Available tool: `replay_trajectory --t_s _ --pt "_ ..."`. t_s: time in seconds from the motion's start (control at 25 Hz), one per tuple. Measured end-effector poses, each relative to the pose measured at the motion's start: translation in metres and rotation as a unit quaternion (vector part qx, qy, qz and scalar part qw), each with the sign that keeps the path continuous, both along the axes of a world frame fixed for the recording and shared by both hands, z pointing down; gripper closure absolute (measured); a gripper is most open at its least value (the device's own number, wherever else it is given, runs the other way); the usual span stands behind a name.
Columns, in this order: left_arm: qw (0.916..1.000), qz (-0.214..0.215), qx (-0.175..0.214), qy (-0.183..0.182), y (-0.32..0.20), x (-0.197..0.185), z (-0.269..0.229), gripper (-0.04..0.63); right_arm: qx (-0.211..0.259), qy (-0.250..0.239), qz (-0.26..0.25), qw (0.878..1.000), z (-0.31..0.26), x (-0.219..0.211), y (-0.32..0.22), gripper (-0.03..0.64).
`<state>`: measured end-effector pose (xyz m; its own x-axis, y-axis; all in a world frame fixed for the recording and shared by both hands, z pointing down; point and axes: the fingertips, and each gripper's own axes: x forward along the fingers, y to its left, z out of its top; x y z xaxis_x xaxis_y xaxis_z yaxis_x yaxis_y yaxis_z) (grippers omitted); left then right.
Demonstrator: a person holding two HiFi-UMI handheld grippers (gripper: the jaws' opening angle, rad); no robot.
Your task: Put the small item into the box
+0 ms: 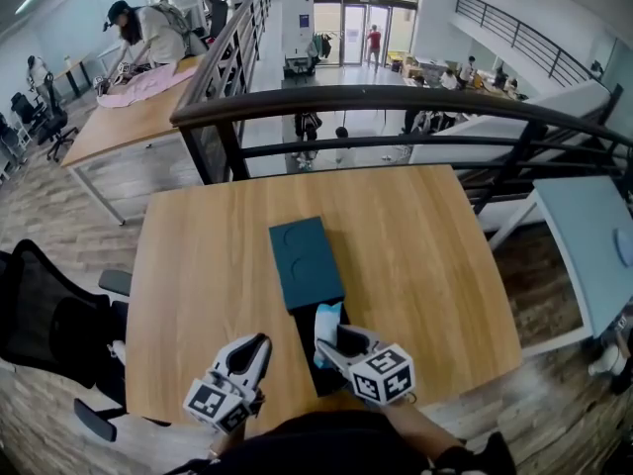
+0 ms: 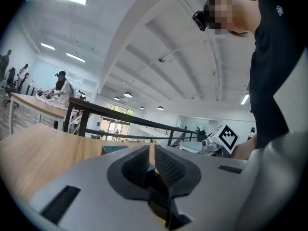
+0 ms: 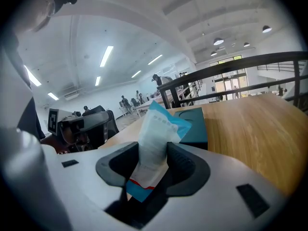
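Our right tongs (image 3: pixel 154 150) grip a crinkly white-and-blue sachet (image 3: pixel 157 129) upright over the rectangular matte teal box (image 1: pixel 306 260) near the wood-grain desk's (image 1: pixel 425 255) near edge. Our left tongs (image 2: pixel 151 160) are clenched on nothing

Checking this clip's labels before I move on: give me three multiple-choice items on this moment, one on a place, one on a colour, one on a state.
1. Where does the dark teal rectangular box lie?
A. on the light wooden table
B. on the floor
C. on a chair

2. What colour is the small flat packet?
A. yellow
B. black
C. light blue and white

3. How is the right tool?
A. open and empty
B. shut on the packet
C. out of view

Answers:
1 A: the head view shows the box resting near the table's middle.
2 C: the right gripper view shows pale blue and white wrapping with a red stripe low down.
3 B: both pads press the packet's sides there.
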<state>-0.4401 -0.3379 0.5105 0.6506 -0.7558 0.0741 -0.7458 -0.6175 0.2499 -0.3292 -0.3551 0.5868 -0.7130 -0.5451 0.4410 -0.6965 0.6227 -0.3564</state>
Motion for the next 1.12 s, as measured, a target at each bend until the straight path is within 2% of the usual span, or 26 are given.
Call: replay_trajectory --t_s 0.4,0.56,1.12 --pt "0.9999 0.001 0.013 -0.005 -0.018 -0.013 0.005 0.572 -0.037 0.044 -0.01 0.998 0.037 -0.012 -0.01 0.432" --pt "0.9999 -0.013 0.003 0.009 -0.016 -0.017 0.012 0.572 -0.046 0.074 -0.018 0.996 0.054 -0.016 -0.011 0.431" --pt "0.9995 -0.031 -0.008 0.006 -0.019 -0.03 0.022 0.572 -0.067 0.146 -0.05 0.986 0.092 -0.022 -0.016 0.431"
